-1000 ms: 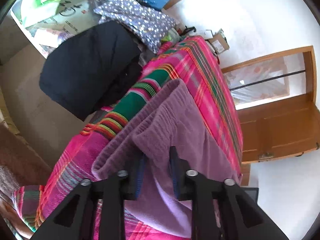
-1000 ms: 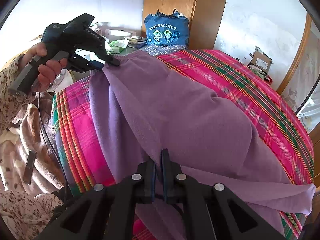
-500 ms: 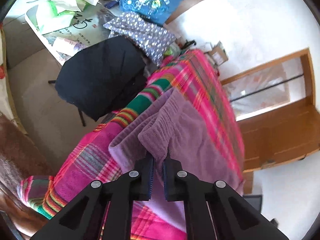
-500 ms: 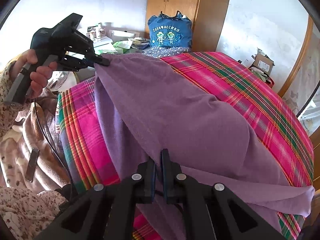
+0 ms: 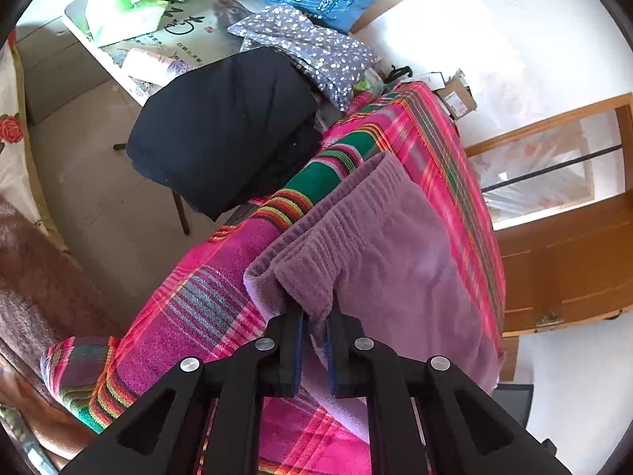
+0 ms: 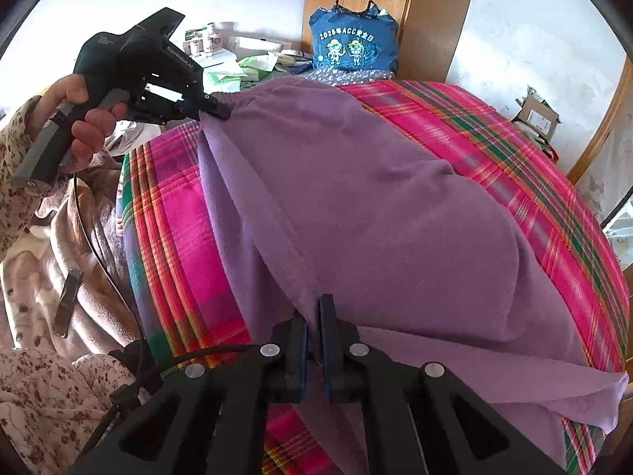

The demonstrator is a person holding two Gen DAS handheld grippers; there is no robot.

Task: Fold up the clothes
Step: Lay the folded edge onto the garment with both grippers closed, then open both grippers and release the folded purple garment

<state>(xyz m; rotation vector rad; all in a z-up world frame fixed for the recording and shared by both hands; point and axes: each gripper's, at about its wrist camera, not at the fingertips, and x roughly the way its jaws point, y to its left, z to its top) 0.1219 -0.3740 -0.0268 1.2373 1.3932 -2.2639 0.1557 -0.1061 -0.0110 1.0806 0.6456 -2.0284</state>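
Here the purple fleece trousers (image 6: 356, 206) lie along the plaid bedspread (image 6: 514, 150), running from upper left to bottom centre: left gripper (image 6: 215, 110) pinches the waistband, jaws easing apart; right gripper (image 6: 314, 318) clamps the edge.

The soft purple fleece garment (image 6: 376, 213) is running out past the picture's lower right edge, hiding much of the pink plaid bed cover (image 6: 514, 150); the white packets (image 5: 130, 12) on the counter (image 5: 198, 27) are staying too small to read.

fuzzy, seemingly fleece purple garment (image 6: 376, 213)
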